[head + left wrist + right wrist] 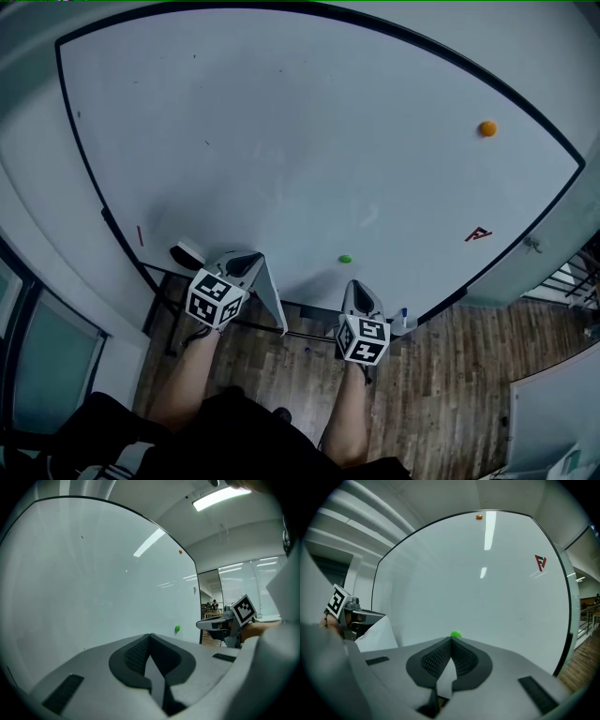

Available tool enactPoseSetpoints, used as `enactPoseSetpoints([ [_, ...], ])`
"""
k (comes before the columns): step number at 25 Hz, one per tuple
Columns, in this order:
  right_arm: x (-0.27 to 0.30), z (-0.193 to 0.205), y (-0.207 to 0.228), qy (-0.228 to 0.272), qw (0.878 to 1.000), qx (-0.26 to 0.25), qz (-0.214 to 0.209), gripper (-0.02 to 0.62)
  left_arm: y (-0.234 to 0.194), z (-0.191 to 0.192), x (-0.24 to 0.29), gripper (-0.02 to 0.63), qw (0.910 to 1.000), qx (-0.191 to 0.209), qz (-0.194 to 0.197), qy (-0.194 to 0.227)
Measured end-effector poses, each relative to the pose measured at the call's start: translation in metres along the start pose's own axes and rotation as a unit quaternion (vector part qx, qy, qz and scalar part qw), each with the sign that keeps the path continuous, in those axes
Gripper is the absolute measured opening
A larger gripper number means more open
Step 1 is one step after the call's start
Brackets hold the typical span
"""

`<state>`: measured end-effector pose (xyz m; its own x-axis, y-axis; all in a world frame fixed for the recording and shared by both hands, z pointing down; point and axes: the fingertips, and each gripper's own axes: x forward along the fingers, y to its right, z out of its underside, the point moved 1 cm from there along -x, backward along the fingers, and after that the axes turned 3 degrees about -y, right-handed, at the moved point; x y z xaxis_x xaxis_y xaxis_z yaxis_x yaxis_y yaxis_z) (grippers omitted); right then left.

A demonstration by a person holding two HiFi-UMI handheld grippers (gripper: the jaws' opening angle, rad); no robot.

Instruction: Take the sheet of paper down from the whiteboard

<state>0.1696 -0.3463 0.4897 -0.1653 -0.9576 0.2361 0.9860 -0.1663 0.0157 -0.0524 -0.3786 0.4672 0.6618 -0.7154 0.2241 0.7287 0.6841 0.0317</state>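
Note:
The whiteboard [309,150] fills the head view. A white sheet of paper [273,302] hangs off the board's lower edge from my left gripper [255,259], whose jaws are shut on its top corner. The right gripper view shows the same sheet [377,637] drooping below the left gripper [384,617]. My right gripper [359,285] is shut and empty, pointing at the board just under a green magnet [345,259]. That green magnet [455,634] sits right above the right gripper's closed tips [451,640]. In the left gripper view the jaws [150,635] meet tightly.
An orange magnet [487,128] and a red logo [478,234] sit at the board's right. A board eraser [187,253] lies on the ledge at the left and a small bottle [403,322] at the right. Wooden floor [450,375] lies below, with windows at the left.

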Motion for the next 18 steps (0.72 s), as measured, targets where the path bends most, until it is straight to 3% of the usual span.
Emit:
enactPoseSetpoints([
  [18, 0.0029, 0.0082, 0.0021, -0.008, 1.000, 0.003, 0.000, 0.023, -0.0064, 0.0057, -0.0005, 0.021, 0.9999, -0.008, -0.009, 0.001],
])
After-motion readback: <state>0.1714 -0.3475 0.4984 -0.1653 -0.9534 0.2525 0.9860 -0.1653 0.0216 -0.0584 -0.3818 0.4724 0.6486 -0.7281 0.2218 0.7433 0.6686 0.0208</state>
